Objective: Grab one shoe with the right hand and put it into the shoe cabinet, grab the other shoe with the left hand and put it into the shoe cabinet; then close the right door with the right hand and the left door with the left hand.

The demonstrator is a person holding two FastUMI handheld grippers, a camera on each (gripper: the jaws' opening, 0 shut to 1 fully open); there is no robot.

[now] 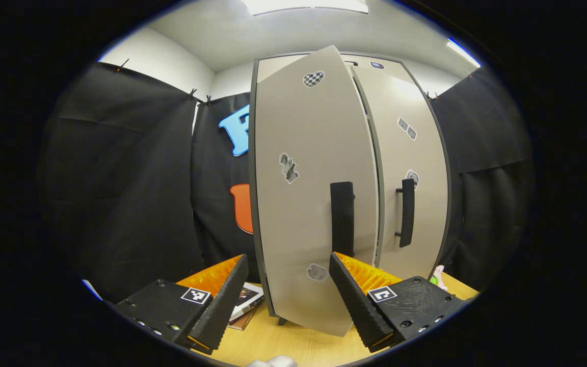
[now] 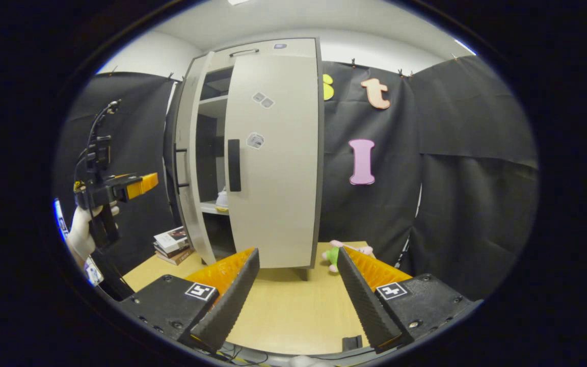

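- The shoe cabinet [image 2: 252,153] stands on the wooden table [image 2: 293,306]; its right door [image 2: 273,153] looks shut, while the left door [image 1: 314,204] hangs partly open.
- In the right gripper view, something pale rests on an inner shelf behind the gap, perhaps a shoe [image 2: 221,200]; I cannot tell for sure.
- The left gripper [image 1: 288,293] hangs just before the left door, fingers spread apart and empty, the door's lower edge between them.
- The right gripper [image 2: 296,295] sits back from the cabinet, jaws wide and holding nothing.
- I judge closing the left door to be the step in hand. Best to press flat against the panel near its dark handle [image 1: 342,216], pushing evenly until it meets the right door.
- Watch the stacked books [image 2: 171,244] just beside the cabinet and the plush toy [image 2: 344,252] on the other side.
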